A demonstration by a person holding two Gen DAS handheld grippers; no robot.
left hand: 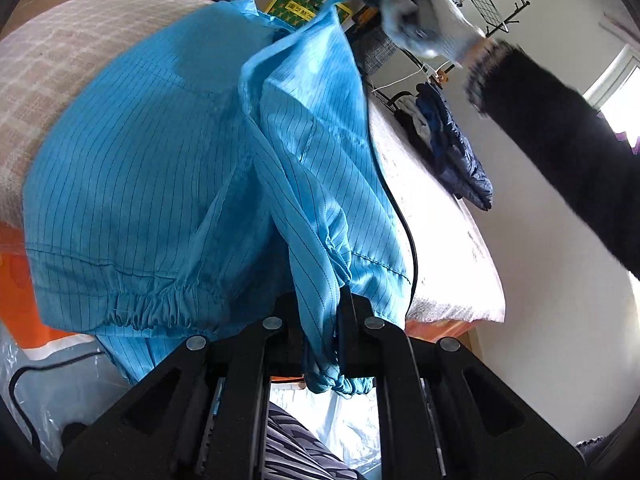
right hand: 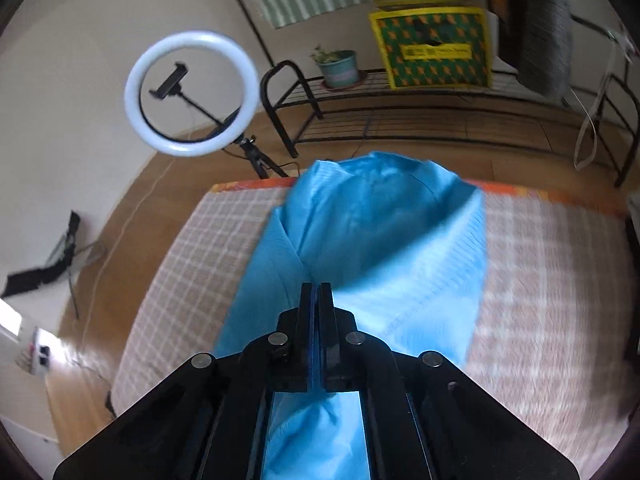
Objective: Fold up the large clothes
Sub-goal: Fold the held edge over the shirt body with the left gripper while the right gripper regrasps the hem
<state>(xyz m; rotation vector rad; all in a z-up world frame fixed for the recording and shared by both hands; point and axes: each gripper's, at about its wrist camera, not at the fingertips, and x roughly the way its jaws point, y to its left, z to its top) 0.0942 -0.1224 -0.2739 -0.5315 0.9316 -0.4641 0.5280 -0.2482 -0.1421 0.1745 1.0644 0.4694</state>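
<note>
**Mid-fold: blue garment stretched between both grippers**

The blue garment [left hand: 168,168] is lying across the checked bed cover [right hand: 552,288], with one sleeve pulled up off it. The left gripper [left hand: 320,312] is clamping the gathered cuff [left hand: 326,364] at the near edge of the garment. In the left view the gloved hand [left hand: 428,20] is holding the right gripper up at the garment's far top edge, lifting a fold of cloth. The right gripper [right hand: 318,292] is showing its jaws pressed together above the garment; I can't tell from its own view whether cloth is pinched between them.

Step, as I'm reading it: the sleeve is being carried inward over the body. Next move calls for keeping the fabric taut, laying the sleeve flat and square on the body, then letting go.
</note>
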